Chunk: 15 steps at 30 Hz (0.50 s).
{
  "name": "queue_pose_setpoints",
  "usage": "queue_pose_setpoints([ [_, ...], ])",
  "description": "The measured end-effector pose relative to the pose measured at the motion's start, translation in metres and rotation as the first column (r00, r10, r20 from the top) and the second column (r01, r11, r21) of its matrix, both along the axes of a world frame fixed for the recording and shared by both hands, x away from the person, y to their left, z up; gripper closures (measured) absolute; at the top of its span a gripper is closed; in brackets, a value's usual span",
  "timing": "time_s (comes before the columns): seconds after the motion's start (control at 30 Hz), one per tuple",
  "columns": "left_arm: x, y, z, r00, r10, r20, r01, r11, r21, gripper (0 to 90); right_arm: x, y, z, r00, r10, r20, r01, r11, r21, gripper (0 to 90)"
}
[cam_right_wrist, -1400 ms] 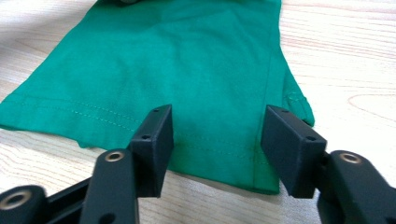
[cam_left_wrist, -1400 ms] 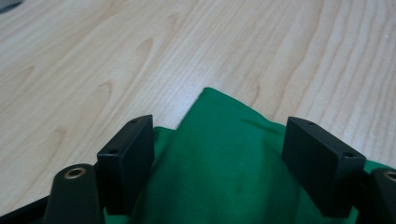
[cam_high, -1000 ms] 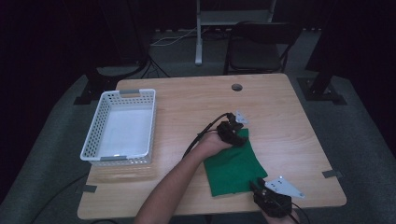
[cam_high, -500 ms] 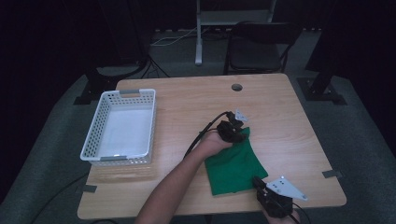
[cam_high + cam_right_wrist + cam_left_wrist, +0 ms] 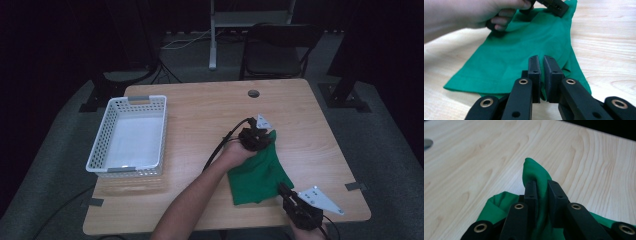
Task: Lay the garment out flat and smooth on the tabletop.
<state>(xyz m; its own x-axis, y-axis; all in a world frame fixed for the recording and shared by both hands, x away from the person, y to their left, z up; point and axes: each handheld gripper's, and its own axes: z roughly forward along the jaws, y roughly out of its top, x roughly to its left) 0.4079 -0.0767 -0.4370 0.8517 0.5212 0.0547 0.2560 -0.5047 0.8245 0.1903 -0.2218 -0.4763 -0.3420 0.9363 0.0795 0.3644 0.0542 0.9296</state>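
A: From the high view, where is your green cloth [image 5: 257, 172]?

B: It lies on the wooden table [image 5: 200, 120], toward four o'clock from the middle. Your left gripper [image 5: 256, 137] sits at the cloth's far corner, at twelve o'clock of it; your right gripper [image 5: 289, 196] is at its near edge, about five o'clock. The white basket [image 5: 129, 135] stands well apart, at nine o'clock.

A: And the left gripper view?

B: Your left gripper [image 5: 541, 187] has just been closing, and its jaws now pinch a raised fold of the green cloth [image 5: 535, 171] between the pads; the tip of the fold pokes out toward twelve o'clock.

A: The right gripper view?

B: Your right gripper [image 5: 542, 62] has its jaws drawn nearly together on the near hem of the green cloth [image 5: 524, 50], with a thin strip of fabric between them. At eleven o'clock your left hand [image 5: 474, 12] holds the other gripper on the far corner.
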Motion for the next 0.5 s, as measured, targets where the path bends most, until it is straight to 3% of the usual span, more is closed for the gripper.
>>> queue_pose_setpoints([
  [0.03, -0.001, -0.003, 0.003, 0.9999, 0.009, 0.011, -0.008, 0.9996, -0.028, 80.2, 0.000, -0.002, 0.002, 1.0000, -0.008, 0.004, 0.008, 1.0000, 0.005, 85.1],
  [0.2, -0.002, -0.006, 0.010, 0.9991, 0.024, 0.034, -0.021, 0.9969, -0.076, 80.2, 0.000, -0.011, 0.007, 0.9987, -0.042, 0.028, 0.041, 0.9988, 0.026, 85.1],
  [0.33, -0.001, -0.005, 0.015, 0.9976, 0.050, 0.048, -0.044, 0.9920, -0.118, 80.1, -0.001, -0.020, 0.016, 0.9955, -0.073, 0.061, 0.069, 0.9951, 0.071, 85.1],
  [0.5, -0.003, -0.003, 0.020, 0.9957, 0.058, 0.073, -0.047, 0.9890, -0.140, 80.1, -0.003, -0.024, 0.024, 0.9926, -0.077, 0.094, 0.071, 0.9951, 0.069, 85.3],
])
